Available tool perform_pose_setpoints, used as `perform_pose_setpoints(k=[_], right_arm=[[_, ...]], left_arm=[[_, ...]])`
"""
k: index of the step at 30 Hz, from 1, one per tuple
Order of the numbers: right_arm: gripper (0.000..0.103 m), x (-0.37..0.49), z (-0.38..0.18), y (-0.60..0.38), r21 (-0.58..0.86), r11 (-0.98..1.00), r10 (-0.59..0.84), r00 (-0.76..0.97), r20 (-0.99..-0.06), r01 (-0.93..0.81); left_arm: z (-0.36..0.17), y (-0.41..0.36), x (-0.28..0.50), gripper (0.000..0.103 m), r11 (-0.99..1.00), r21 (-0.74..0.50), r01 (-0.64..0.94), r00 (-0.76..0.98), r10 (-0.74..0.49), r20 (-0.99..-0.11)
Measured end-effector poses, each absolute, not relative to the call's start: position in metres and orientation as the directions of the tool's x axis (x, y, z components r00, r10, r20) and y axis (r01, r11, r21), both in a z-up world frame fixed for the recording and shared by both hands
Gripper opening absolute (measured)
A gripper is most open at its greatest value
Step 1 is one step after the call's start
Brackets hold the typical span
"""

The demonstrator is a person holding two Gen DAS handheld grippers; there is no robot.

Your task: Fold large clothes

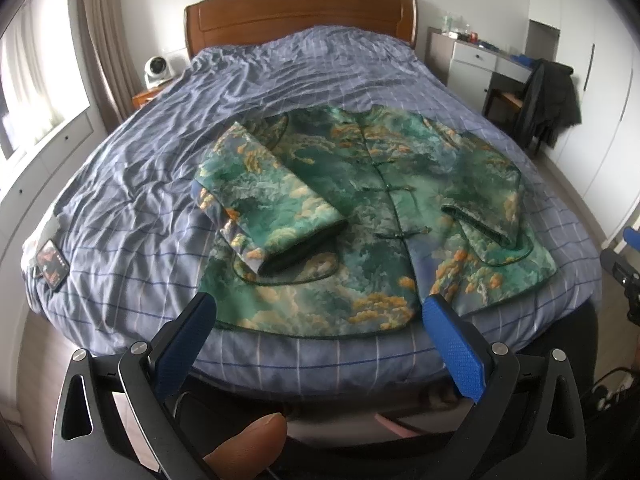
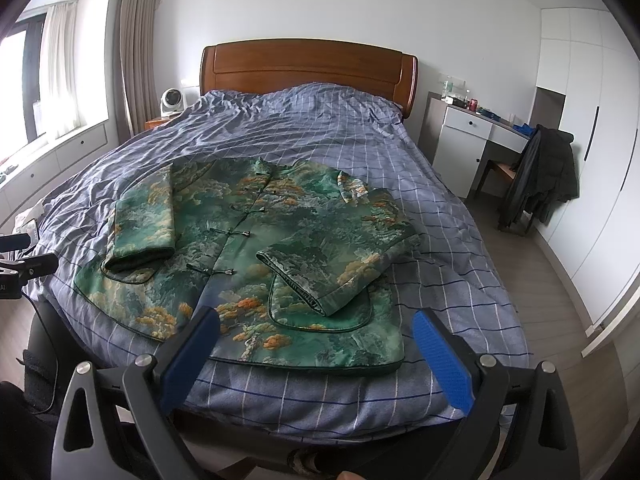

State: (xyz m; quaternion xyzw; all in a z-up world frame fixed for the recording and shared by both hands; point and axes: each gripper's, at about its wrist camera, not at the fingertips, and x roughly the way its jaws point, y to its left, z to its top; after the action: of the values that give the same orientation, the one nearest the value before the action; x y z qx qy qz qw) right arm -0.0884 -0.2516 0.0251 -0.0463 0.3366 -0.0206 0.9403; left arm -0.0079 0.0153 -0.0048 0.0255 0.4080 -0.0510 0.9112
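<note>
Lying front-up on the bed (image 1: 120, 168), the green jacket (image 1: 360, 208) with its orange cloud pattern is the landmark in the left wrist view. Both sleeves are folded in over the jacket's front: the left sleeve (image 1: 264, 204) slants across the panel beside the row of knot buttons (image 1: 390, 188), its dark cuff opening toward the hem, and the right sleeve (image 1: 480, 216) lies across the opposite panel. Just short of the jacket's hem, the left gripper (image 1: 318, 316) is spread wide, its blue pads apart and holding nothing, with a fingertip (image 1: 248, 448) of the person at the lower edge of the view. A phone (image 1: 52, 266) rests on the bed well away from the jacket, near the mattress edge. Beyond the jacket's collar stands the wooden headboard (image 1: 300, 16), and a dark coat (image 1: 548, 100) hangs over a chair off to the far side.

From the right wrist view, the jacket (image 2: 240, 240) lies on the blue checked bedcover (image 2: 440, 240), collar toward the headboard (image 2: 308, 64). The right sleeve (image 2: 340, 264) is folded across the jacket's front with its cuff over a rounded pocket (image 2: 316, 316). Beside the buttons, the other sleeve (image 2: 144, 220) lies doubled. The right gripper (image 2: 316, 324) hovers at the jacket's hem with both pads wide apart, empty. A white desk (image 2: 468, 136) stands past the jacket's far shoulder, and a small fan (image 2: 172, 100) sits beside the headboard.
</note>
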Motion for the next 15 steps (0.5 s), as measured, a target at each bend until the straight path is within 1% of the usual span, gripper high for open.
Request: perform_pose_setpoints(k=[15], right_arm=[[0.099, -0.0876, 0.024, -0.2515, -0.101, 0.995, -0.069, 0.77, -0.634, 0.006]], left_arm=[[-0.0047, 0.0158, -0.008, 0.103, 0.993, 0.005, 0.114, 0.661, -0.072, -0.747]])
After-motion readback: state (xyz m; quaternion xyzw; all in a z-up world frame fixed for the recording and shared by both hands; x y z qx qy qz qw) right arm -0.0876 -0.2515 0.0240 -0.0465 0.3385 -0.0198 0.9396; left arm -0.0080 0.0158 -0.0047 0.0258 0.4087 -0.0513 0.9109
